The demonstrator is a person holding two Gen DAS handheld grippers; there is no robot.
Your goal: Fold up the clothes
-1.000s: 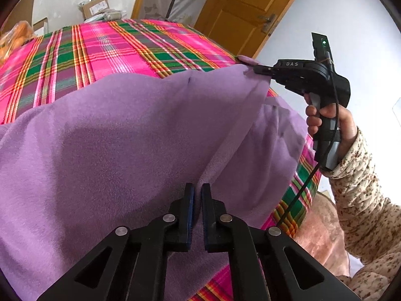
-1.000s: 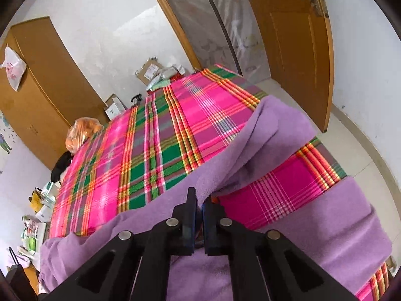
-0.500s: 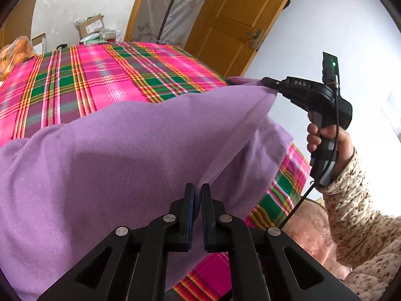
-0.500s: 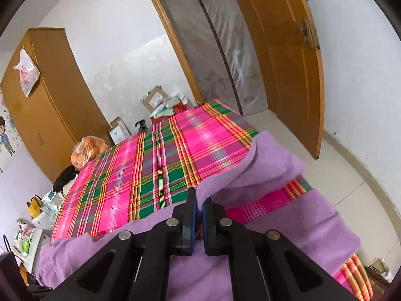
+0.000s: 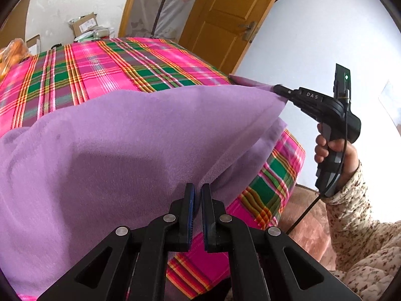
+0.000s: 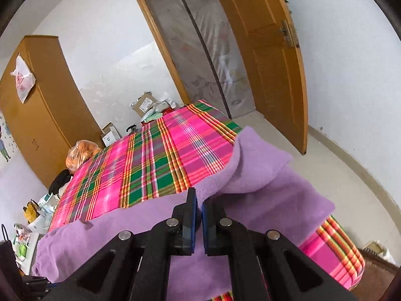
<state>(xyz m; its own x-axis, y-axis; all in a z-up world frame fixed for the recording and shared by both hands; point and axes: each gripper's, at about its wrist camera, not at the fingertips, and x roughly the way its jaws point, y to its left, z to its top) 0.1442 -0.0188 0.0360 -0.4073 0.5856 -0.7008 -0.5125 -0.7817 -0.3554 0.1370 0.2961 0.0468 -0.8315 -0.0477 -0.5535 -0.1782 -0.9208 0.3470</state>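
With both my left gripper (image 5: 197, 195) and right gripper (image 6: 198, 207) pinching the lifted purple cloth (image 5: 125, 150), I'd keep the top edge taut and level while carrying it toward 12 o'clock over the plaid bed (image 5: 112, 67).

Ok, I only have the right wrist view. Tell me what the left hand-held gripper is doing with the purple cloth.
Observer: The left hand-held gripper is shut on a folded edge of the purple cloth.
Operator: Now describe my right one from outside.
Observer: The right hand-held gripper pinches a corner of the cloth, raised above the plaid bedspread. The cloth's edge runs straight from there down to the left one.
Operator: Report what is holding it.
Observer: A hand wraps its handle, with a floral sleeve behind. A green light glows on top.
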